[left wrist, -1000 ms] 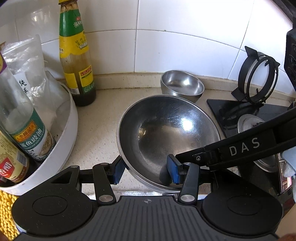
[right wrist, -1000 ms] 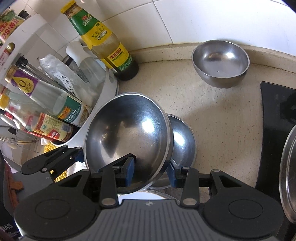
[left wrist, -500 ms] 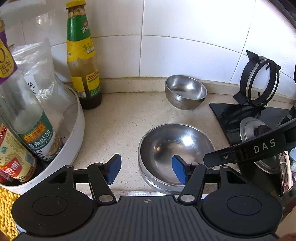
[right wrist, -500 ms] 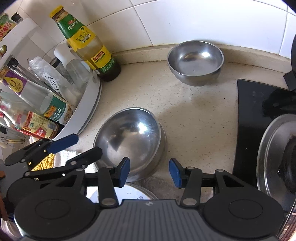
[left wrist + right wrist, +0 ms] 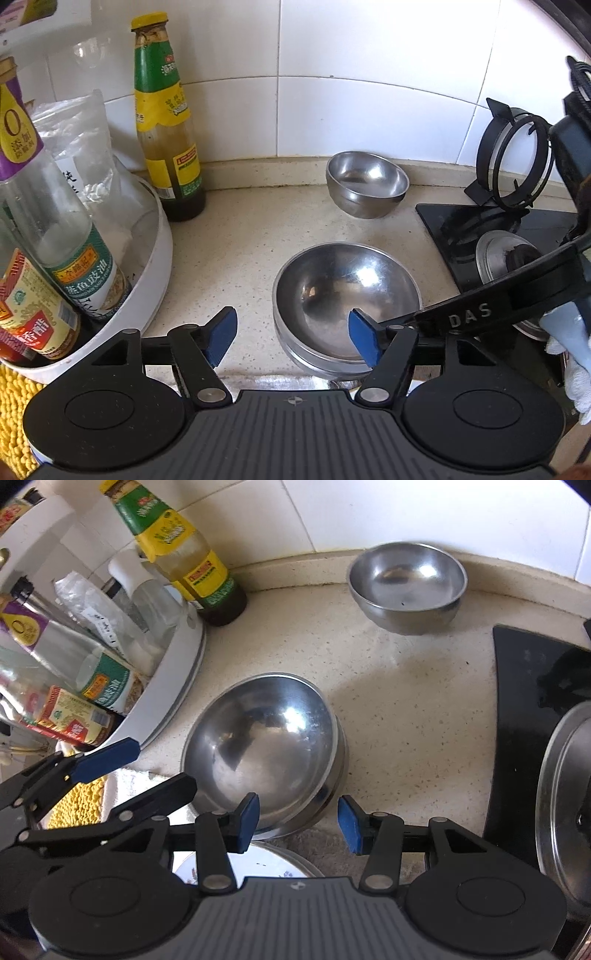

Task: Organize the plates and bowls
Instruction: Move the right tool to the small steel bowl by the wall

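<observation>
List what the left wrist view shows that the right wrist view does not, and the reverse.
Only the left wrist view: the black ring stand leaning at the wall behind the hob, the burner cap, and the right gripper's arm marked DAS.

Only the right wrist view: the patterned plate under the gripper, the pot lid on the hob, and the white spray bottle.

Both: the nested steel bowls, the small steel bowl by the wall, the green-labelled sauce bottle, the white tray of bottles.

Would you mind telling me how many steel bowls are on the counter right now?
3: two nested bowls in front of both grippers, the lower bowl showing only its rim, and a small bowl by the tiled wall. More could be nested unseen.
</observation>
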Demonstrator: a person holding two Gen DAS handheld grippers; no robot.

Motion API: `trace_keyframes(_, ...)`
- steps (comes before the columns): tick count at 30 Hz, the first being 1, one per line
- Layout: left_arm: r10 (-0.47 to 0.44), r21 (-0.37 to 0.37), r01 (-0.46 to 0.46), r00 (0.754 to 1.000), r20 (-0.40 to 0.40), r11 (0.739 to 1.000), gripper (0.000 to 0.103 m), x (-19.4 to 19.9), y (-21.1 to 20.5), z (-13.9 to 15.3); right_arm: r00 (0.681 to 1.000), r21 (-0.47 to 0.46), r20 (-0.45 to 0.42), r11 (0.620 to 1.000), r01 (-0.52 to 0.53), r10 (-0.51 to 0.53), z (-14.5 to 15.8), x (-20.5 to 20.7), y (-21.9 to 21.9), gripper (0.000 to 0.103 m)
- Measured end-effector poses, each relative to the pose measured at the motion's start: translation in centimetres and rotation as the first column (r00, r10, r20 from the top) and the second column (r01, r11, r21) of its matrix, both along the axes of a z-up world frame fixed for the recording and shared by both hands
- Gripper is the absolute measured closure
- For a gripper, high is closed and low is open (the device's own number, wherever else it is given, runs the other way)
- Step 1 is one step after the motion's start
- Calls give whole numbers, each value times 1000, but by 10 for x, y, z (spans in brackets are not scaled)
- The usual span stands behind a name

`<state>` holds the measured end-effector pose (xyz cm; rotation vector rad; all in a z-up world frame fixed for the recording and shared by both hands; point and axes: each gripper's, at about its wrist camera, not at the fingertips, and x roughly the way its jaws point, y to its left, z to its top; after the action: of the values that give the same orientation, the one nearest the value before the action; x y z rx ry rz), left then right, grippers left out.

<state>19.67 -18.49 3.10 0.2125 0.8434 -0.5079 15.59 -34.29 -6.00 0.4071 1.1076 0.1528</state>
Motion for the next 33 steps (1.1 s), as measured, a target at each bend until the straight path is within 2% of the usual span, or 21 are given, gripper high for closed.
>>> trace_keyframes(5, 10, 7, -10, 1000, 10, 1000, 29, 3, -1, 3, 999, 23, 27, 1000, 16, -17, 12, -3, -13, 41)
trace_keyframes(15, -17, 50, 15, 999, 50, 999, 25, 17, -19, 11, 997, 7, 45, 998, 61, -61, 26, 2, -44, 41)
trace_keyframes(19, -36, 85, 30, 997, 67, 996, 19, 26, -32, 13, 995, 6, 50, 997, 82, -82, 28, 8, -58, 41)
trace_keyframes(25, -66, 115, 57, 995, 71, 992, 14, 49, -58, 17, 990, 5, 54, 991, 130, -130, 30, 20, -82, 40)
trace_keyframes(27, -75, 126, 67, 995, 66, 990, 13, 60, -68, 17, 987, 12, 57, 988, 153, -153, 30, 26, -90, 34)
trace_keyframes(29, -81, 141, 71, 994, 66, 987, 13, 70, -78, 16, 983, 17, 58, 984, 175, -175, 29, 33, -99, 34)
trace_keyframes(33, -82, 151, 75, 996, 40, 986, 12, 95, -95, 13, 976, 21, 63, 978, 206, -207, 26, 47, -113, 34)
